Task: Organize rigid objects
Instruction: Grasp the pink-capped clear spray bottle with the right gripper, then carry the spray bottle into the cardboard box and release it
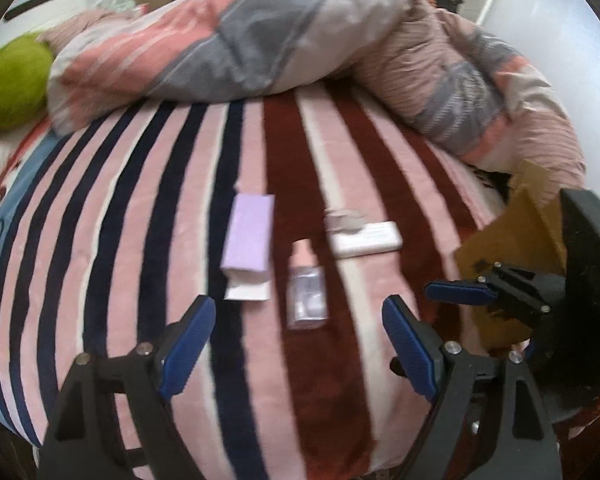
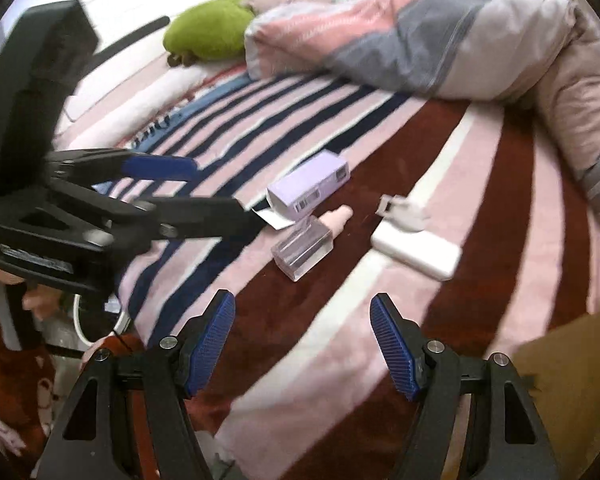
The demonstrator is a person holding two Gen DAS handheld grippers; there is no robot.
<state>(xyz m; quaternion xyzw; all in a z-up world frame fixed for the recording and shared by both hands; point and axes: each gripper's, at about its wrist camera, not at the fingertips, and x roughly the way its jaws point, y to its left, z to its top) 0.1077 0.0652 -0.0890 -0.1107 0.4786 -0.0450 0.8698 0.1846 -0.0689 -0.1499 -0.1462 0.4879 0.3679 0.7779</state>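
Both wrist cameras look steeply down along their blue-padded fingers at the striped fleece blanket on the bed, from close above. Each sees the lilac cardboard box, clear pink-capped bottle, and the other gripper.

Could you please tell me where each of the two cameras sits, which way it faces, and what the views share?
Left wrist: on the left gripper, looking down over the striped blanket; its own open fingers show, and the right gripper at right.
Right wrist: on the right gripper, facing down the same way; its own open fingers show, and the left gripper at left.
Shared: purple box, clear bottle, white case, quilt.
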